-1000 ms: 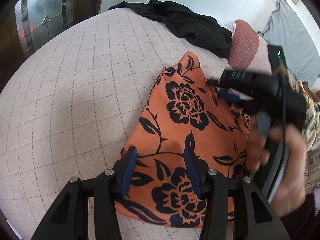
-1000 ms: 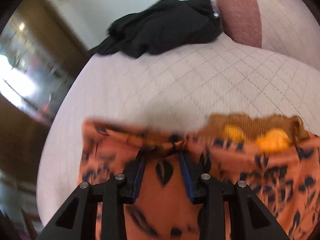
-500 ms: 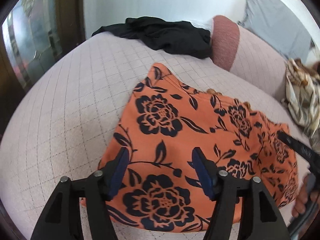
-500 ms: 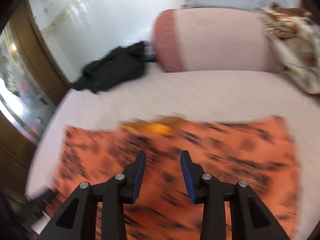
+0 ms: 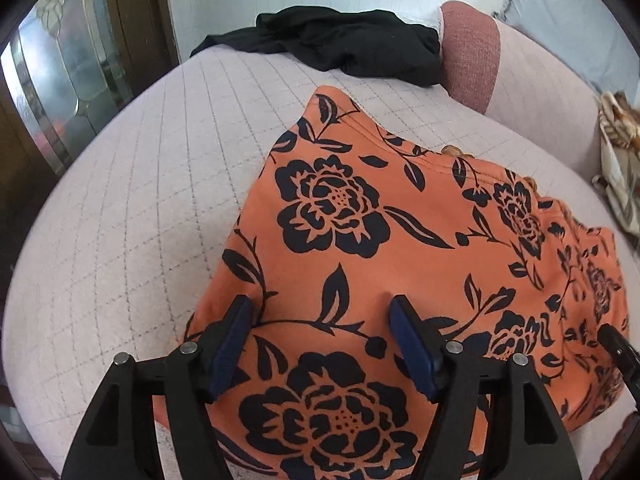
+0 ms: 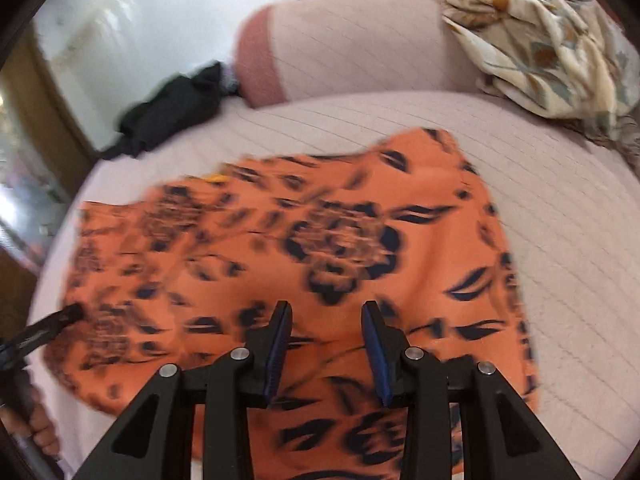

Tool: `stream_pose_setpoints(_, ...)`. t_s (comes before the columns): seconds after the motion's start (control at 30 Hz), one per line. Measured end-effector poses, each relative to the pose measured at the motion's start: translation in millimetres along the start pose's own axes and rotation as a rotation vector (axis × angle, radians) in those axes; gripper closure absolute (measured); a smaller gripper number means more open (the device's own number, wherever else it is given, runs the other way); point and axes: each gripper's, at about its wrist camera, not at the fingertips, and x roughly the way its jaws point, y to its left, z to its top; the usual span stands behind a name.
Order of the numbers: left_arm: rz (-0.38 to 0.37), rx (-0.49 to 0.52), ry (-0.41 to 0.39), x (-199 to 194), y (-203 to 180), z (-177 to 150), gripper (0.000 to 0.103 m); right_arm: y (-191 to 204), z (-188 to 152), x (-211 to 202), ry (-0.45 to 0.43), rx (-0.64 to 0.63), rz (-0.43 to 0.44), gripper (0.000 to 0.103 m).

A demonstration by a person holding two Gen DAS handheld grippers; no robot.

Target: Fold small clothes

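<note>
Orange floral garment (image 5: 400,248) lies spread on the quilted pink bed (image 5: 132,208), already doubled by the look of it, far hem near the bolster (image 5: 472,56). Left tool (image 5: 320,344) hovers over the near corner, jaws opening, nothing pinched between them. Right tool (image 6: 326,344) hangs over the other end, jaws apart, cloth below but not gripped. Risk now: a bite that takes only the top layer would drag the layers out of line and skew the next fold. Another worry is that ripple along the far hem; it could get pressed into a crease. Black clothing (image 5: 340,46) sits well clear.
</note>
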Motion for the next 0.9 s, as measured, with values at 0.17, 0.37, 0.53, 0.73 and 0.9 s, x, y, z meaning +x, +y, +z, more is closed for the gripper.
stream_pose_setpoints(0.17, 0.028, 0.009, -0.003, -1.3, -6.7, 0.4, 0.031, 48.5, -10.4, -3.7, -0.001, -0.127, 0.149, 0.063)
stream_pose_setpoints(0.37, 0.042, 0.011, 0.009, 6.5, -5.7, 0.8, 0.025, 80.0, -26.6, 21.6, 0.094, -0.202, 0.153, 0.063)
stream_pose_setpoints(0.53, 0.022, 0.004, -0.046, -14.3, -3.0, 1.8, 0.025, 78.0, -17.0, 8.0, 0.031, -0.164, 0.157, 0.063)
stream_pose_setpoints(0.73, 0.001, 0.015, -0.102, -30.7, -7.9, 3.6, 0.025, 79.8, -22.2, 26.1, 0.114, -0.155, 0.139, 0.063)
stream_pose_setpoints(0.9, 0.027, 0.040, -0.158, -41.8, -12.8, 5.1, 0.022, 72.5, -15.6, 17.8, 0.043, -0.123, 0.151, 0.063)
